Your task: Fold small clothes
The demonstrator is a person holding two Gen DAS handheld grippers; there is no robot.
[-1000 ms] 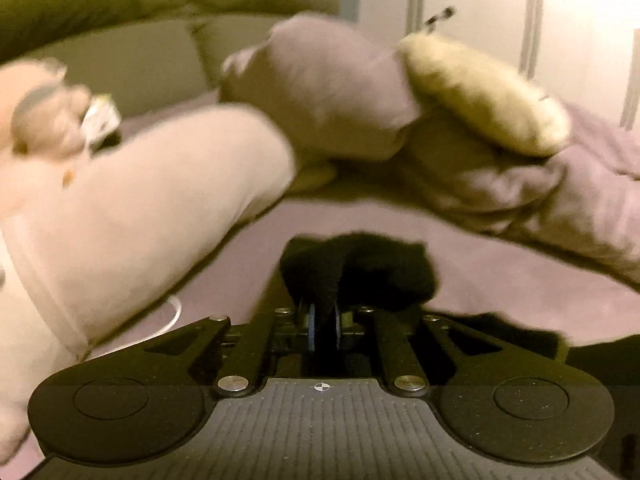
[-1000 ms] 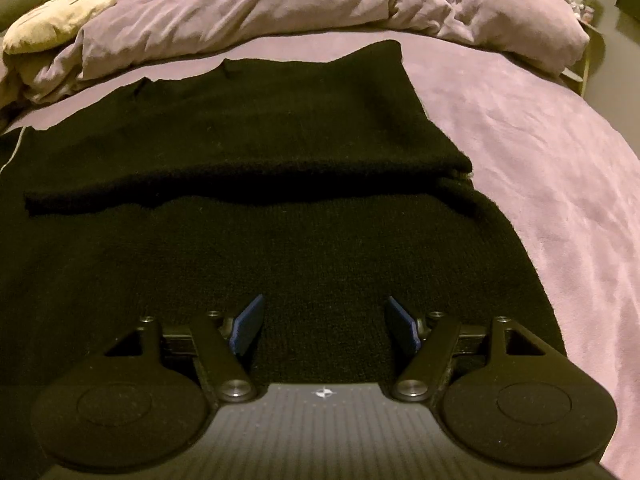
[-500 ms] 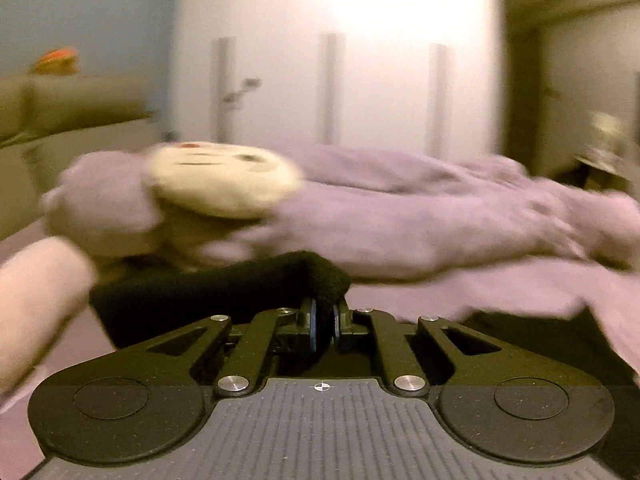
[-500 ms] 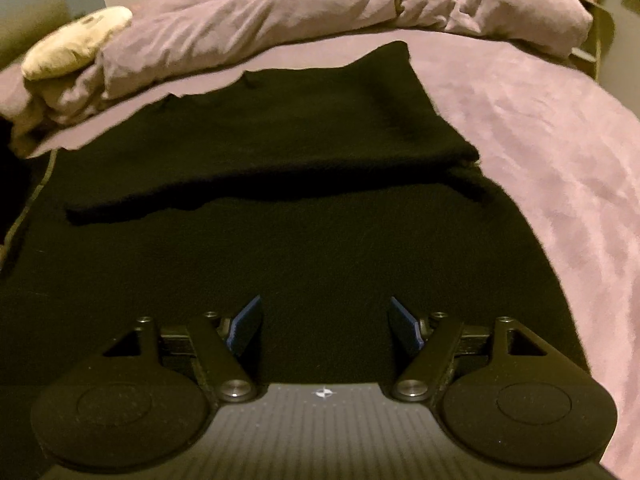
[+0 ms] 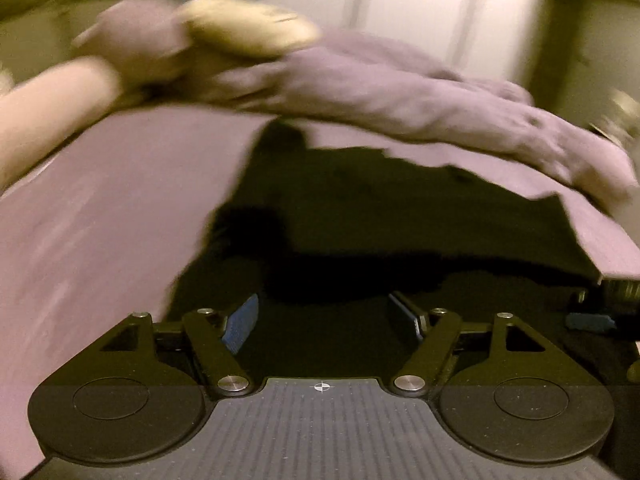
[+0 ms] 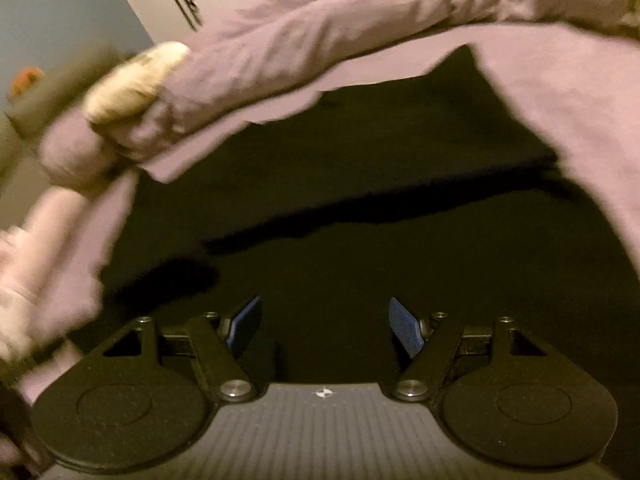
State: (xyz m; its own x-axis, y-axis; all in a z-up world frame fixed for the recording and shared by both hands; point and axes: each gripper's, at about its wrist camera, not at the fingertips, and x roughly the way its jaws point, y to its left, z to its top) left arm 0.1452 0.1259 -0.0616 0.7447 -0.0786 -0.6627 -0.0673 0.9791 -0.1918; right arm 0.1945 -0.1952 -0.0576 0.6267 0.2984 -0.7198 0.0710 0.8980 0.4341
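Observation:
A black knit garment lies spread on the purple bed sheet, with one part folded over the rest along a dark edge. My left gripper hovers over the garment's near left side. Its jaws are opening and the blue pads press on nothing. My right gripper stands open above the garment's near part, with only cloth lying beneath it. A dark finger with a blue pad shows at the right edge of the left wrist view. Both views are blurred.
A rumpled purple duvet is bunched along the far side of the bed, with a cream plush toy on it. A pale pink soft shape lies at the left. White wardrobe doors stand behind.
My left gripper was shut on a fold of the black garment; it swung across, opened and let the cloth drop onto the garment. The right gripper stayed open and its view tilted.

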